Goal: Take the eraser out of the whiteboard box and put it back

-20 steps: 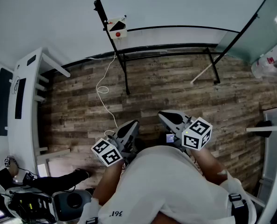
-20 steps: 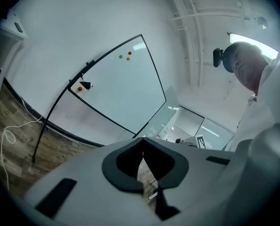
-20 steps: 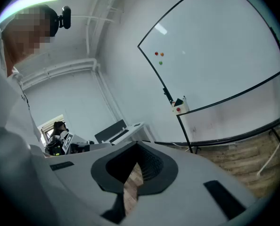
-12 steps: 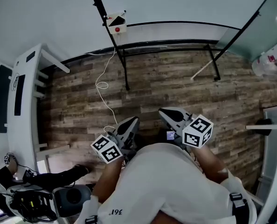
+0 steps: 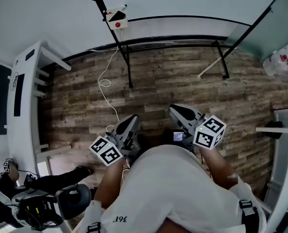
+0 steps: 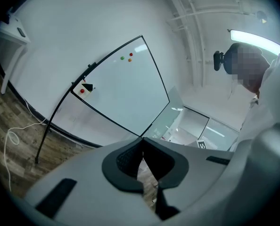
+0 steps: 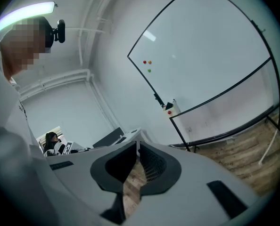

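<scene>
The whiteboard stands on a black frame across the wooden floor. A small white whiteboard box with a red dot hangs at the board's lower left corner, with a black piece showing in its top; it also shows as the box and the box. Both grippers are held close to my body, well short of the board. My left gripper is shut and empty, its pads meeting at the tips. My right gripper is shut too, with nothing between its jaws.
A white desk runs along the left wall. A white cable trails over the floor towards the board's stand. A seated person and gear are at lower left. A glass partition is at the right.
The head view has tilted, so the whiteboard box sits higher in the picture. Both grippers stay shut near my body and have drifted slightly apart.
</scene>
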Tool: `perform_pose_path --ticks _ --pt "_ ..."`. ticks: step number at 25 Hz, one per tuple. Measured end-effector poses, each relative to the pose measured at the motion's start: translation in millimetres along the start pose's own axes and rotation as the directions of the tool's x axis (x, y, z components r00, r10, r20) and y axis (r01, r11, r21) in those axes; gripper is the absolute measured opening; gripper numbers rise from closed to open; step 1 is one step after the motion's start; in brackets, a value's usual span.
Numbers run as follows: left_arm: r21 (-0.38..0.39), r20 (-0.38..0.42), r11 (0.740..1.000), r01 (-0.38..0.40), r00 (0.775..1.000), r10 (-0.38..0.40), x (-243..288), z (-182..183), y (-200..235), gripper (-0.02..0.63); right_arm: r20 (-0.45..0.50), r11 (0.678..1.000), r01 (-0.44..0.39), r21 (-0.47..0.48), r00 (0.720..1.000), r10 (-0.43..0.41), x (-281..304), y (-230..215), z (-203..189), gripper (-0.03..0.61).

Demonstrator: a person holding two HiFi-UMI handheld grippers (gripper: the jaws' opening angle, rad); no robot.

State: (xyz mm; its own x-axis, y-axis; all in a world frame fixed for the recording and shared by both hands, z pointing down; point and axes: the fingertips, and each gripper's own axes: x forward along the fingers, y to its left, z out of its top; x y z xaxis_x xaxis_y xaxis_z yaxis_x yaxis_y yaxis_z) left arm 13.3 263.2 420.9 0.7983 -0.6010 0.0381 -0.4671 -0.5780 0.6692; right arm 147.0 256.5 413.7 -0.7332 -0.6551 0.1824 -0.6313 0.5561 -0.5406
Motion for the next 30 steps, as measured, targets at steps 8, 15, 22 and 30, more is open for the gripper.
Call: perform_pose_path --ticks 8,15,22,30 --pt "0.007 0.028 0.999 -0.04 0.999 0.04 18 -8 -3 0.008 0.026 1.0 -0.007 0.013 1.0 0.006 -19 -26 7 0.065" --pt "-0.006 0.046 0.997 -0.08 0.996 0.08 34 -21 -10 0.008 -0.01 0.999 -0.032 0.031 0.999 0.033 -27 -49 7 0.097" --pt "-0.012 0.05 0.996 -0.089 0.995 0.09 49 -33 -16 0.008 -0.033 0.996 -0.064 0.057 0.997 0.066 -30 -63 4 0.096" --pt "-0.025 0.045 0.995 -0.1 0.994 0.101 52 -31 -5 0.008 -0.039 0.994 -0.077 0.076 0.996 0.08 -16 -68 6 0.096"
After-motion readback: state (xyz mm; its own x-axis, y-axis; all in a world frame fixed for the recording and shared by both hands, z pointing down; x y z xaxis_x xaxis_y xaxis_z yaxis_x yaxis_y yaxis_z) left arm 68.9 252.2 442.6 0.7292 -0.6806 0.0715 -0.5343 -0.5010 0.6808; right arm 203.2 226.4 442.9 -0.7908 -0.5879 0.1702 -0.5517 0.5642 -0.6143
